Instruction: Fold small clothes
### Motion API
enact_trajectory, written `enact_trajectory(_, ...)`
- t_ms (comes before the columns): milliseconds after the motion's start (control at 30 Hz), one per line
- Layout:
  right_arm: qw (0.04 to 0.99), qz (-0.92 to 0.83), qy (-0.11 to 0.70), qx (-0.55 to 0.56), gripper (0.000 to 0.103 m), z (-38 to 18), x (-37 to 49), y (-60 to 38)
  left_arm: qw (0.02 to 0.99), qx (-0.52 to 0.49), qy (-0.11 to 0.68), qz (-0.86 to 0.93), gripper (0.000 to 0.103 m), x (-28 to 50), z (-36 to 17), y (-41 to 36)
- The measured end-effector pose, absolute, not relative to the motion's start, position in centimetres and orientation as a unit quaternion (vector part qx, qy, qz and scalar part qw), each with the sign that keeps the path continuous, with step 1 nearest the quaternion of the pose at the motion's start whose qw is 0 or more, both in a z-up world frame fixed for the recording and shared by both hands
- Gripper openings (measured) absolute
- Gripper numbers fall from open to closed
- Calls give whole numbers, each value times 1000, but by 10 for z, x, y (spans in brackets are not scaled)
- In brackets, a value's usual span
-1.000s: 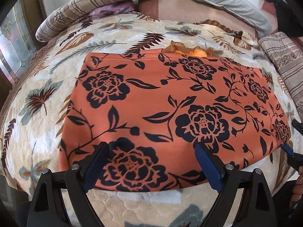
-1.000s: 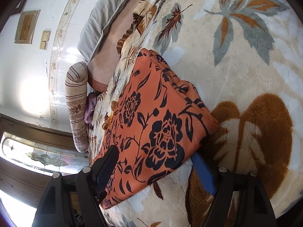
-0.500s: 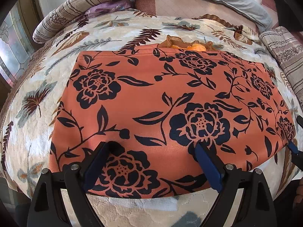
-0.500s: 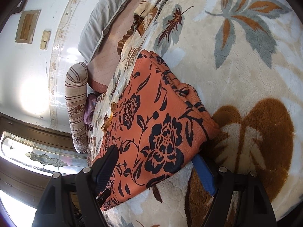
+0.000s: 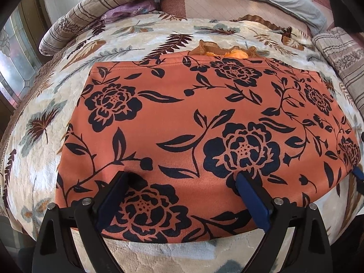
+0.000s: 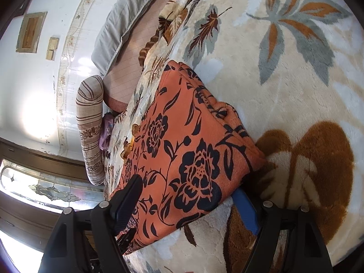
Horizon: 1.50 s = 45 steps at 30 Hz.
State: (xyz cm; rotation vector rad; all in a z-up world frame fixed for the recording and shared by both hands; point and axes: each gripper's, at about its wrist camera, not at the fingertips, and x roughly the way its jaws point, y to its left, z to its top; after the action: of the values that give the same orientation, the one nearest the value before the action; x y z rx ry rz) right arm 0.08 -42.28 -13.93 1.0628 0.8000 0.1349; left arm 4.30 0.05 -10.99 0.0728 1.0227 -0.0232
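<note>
Orange floral garment lying flat and folded on the bed's leaf-patterned blanket, near its front edge. Left tongs spread wide, fingers resting on the garment; right tongs released, straddling its corner.

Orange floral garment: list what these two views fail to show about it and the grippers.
- Left wrist view: the orange floral garment hides most of the ruffled orange piece behind its far edge.
- Right wrist view: the garment's corner covers one blue fingertip of the right gripper.
- Both views: layers underneath hidden by the top face.
</note>
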Motion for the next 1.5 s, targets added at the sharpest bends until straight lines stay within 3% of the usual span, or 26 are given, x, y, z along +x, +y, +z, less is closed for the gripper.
enact_trajectory(100, 788, 56, 373, 487, 79, -138, 7, -423, 871, 34, 491, -13, 96, 43, -110, 2)
enact_trajectory(167, 791, 49, 379, 478, 66, -138, 9, -422, 870, 35, 491, -13, 96, 43, -109, 1)
enact_trajectory(233, 789, 46, 398, 466, 20, -142, 14, -420, 870, 35, 492, -11, 96, 43, -108, 1)
enact_trajectory(333, 809, 37, 398, 430, 13, -132, 11, -415, 876, 32, 482, -16, 96, 40, -99, -1)
enact_trajectory(500, 860, 8, 376, 345, 13, -98, 1, -404, 889, 47, 454, -28, 96, 35, -90, -14)
enact_trajectory(567, 817, -6, 440, 373, 17, -132, 8, -411, 866, 51, 497, -24, 96, 44, -113, -15)
enact_trajectory(633, 786, 8, 420, 452, 21, -145, -3, -430, 876, 52, 479, -27, 97, 41, -112, -13)
enact_trajectory(700, 795, -9, 406, 451, 36, -130, -12, -442, 875, 57, 480, -28, 97, 42, -113, -15)
enact_trajectory(767, 811, -25, 382, 442, 75, -115, -20, -454, 876, 58, 477, -30, 99, 43, -115, -15)
enact_trajectory(800, 819, -29, 373, 436, 76, -108, -21, -458, 877, 58, 476, -30, 99, 43, -116, -16)
enact_trajectory(967, 834, 26, 379, 400, 76, -88, 29, -468, 881, 58, 469, -33, 100, 43, -117, -16)
enact_trajectory(1200, 812, 85, 479, 324, 74, -111, 165, -452, 882, 58, 466, -43, 100, 40, -116, -12)
enact_trajectory(1233, 806, 82, 489, 322, 71, -117, 178, -452, 882, 58, 466, -45, 101, 40, -116, -11)
enact_trajectory(1300, 807, 79, 497, 308, 45, -121, 197, -450, 883, 60, 464, -48, 101, 42, -116, -11)
enact_trajectory(1333, 809, 75, 500, 300, 24, -119, 201, -449, 884, 61, 460, -51, 102, 42, -117, -11)
enact_trajectory(1433, 817, 15, 493, 298, 22, -126, 206, -463, 888, 64, 452, -54, 103, 42, -118, -11)
enact_trajectory(1500, 819, 7, 478, 318, 27, -125, 201, -463, 887, 62, 455, -59, 103, 42, -116, -10)
